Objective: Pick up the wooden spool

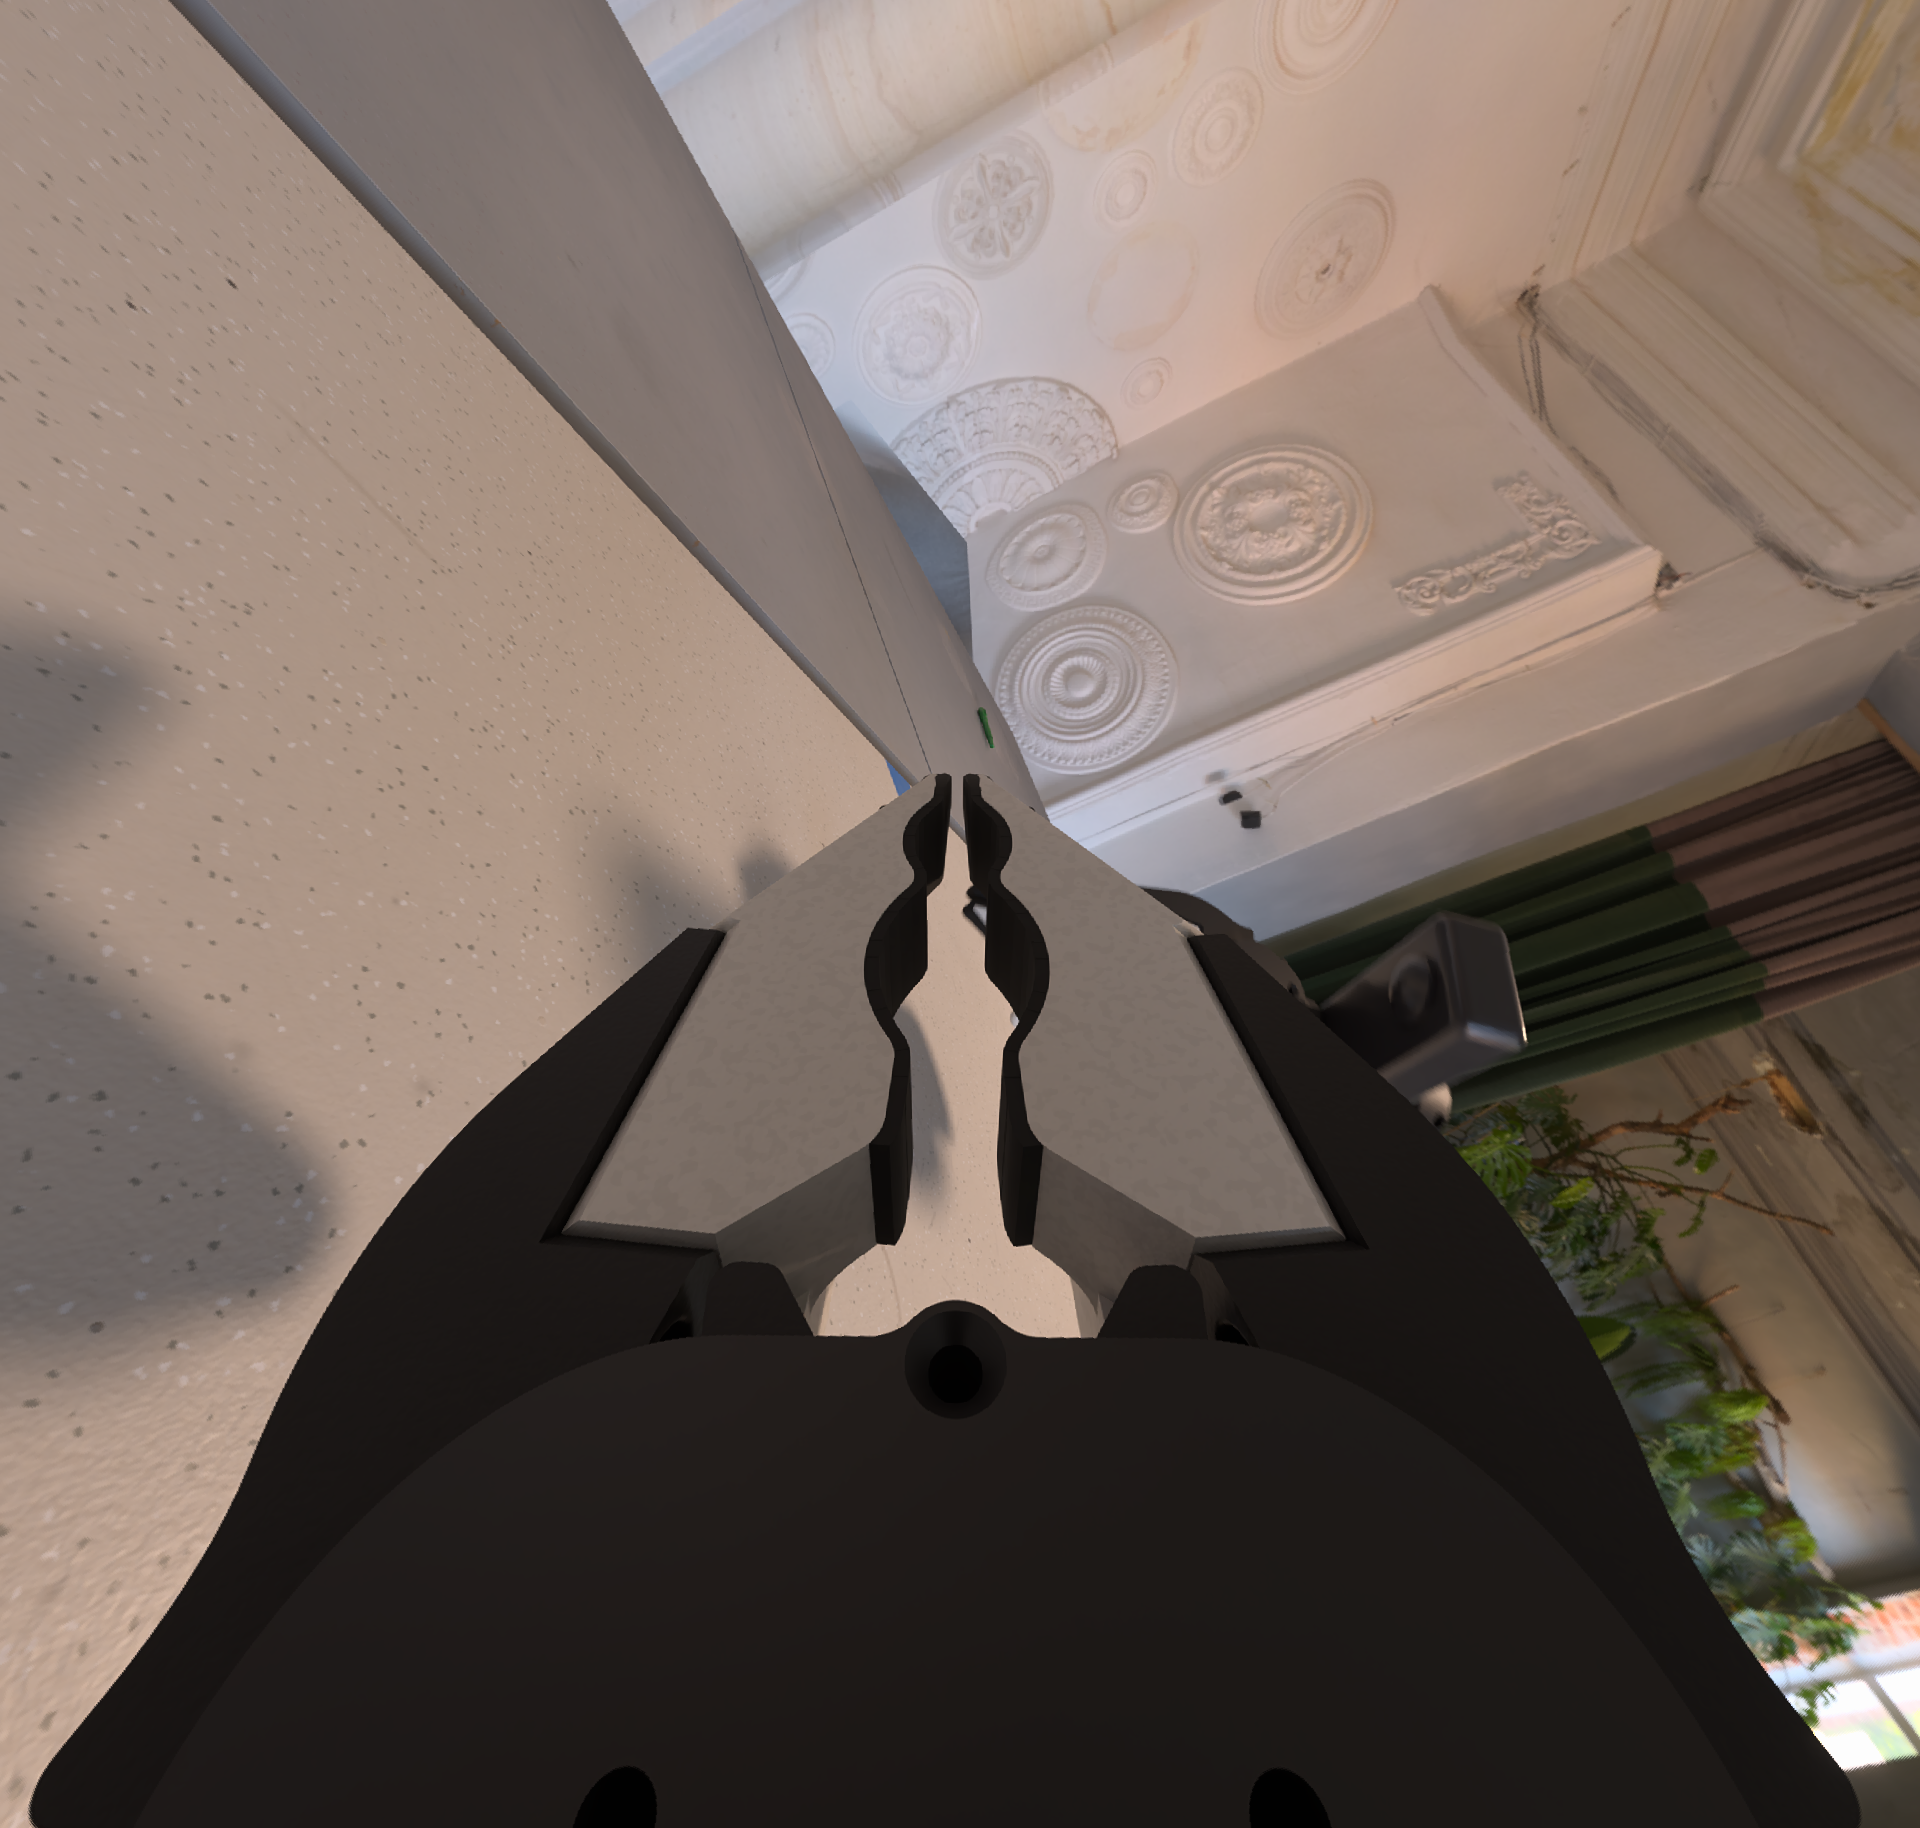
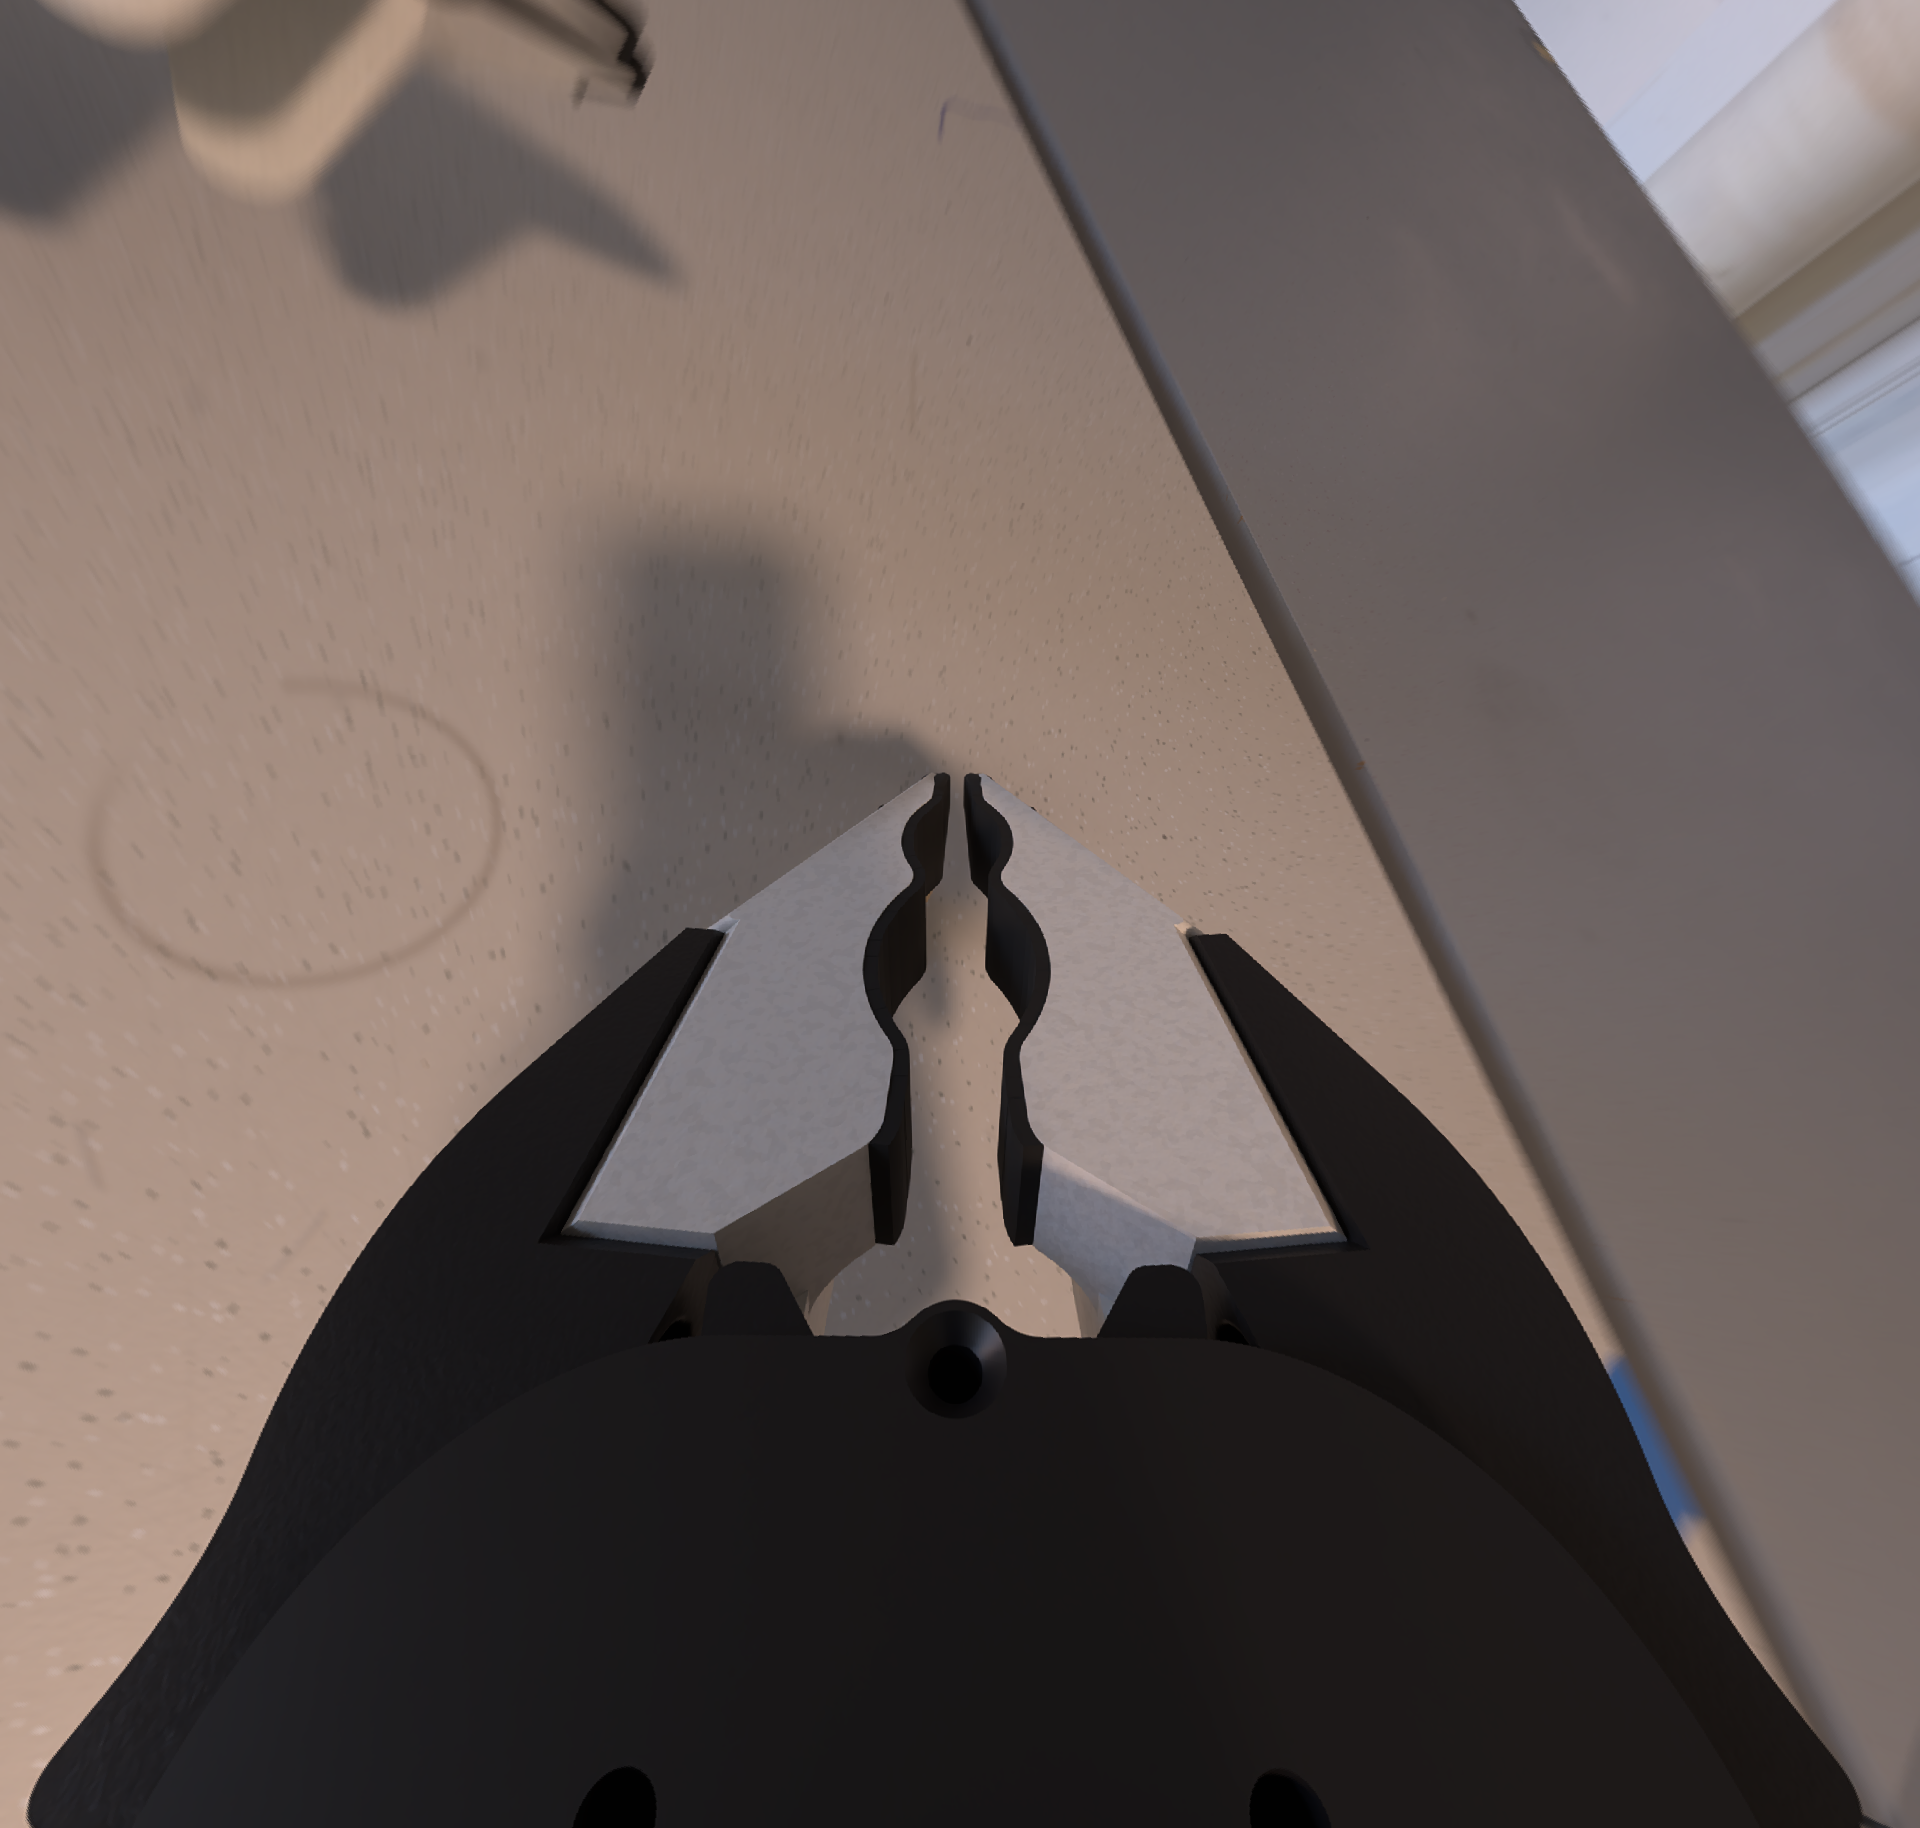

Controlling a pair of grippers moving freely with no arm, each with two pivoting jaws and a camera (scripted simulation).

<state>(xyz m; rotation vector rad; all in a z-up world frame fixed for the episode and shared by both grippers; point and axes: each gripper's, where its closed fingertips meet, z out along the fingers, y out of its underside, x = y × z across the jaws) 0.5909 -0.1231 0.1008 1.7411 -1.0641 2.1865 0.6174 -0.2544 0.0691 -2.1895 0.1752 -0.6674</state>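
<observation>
The left gripper has its tips pressed nearly together, empty, above the speckled beige tabletop near its grey edge band. The right gripper is likewise closed and empty over the same tabletop (a faint ring mark lies beside it). The wooden spool appears in neither view.

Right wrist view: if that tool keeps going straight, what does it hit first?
Probably the bare speckled tabletop just past the right tool. No spool shows; depth is unclear.
</observation>
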